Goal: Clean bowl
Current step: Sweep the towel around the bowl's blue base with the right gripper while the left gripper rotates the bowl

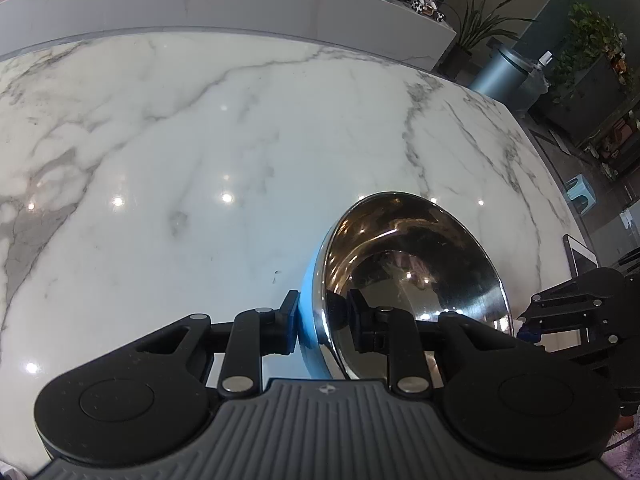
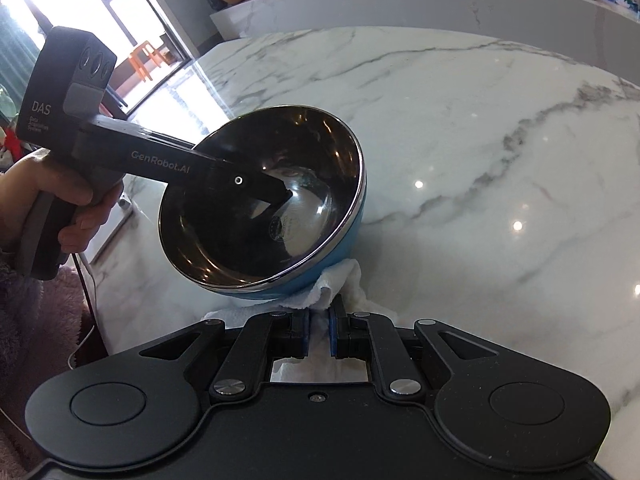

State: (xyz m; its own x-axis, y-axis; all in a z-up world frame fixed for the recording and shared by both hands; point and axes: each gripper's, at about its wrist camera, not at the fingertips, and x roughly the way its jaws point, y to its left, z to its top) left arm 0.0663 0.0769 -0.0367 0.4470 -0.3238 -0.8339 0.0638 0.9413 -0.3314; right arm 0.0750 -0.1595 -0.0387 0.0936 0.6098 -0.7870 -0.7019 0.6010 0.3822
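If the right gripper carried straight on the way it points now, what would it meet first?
Most likely the blue outer wall of the bowl, just ahead of the right gripper. The white cloth it holds already seems to touch there, though depth is uncertain.

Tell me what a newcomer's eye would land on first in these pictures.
First, the tilted steel bowl with a blue outer shell, held up over the white grey-veined marble table, its rim pinched in the left gripper. Next, the white cloth, clamped in the right gripper and pressed against the bowl's blue underside.
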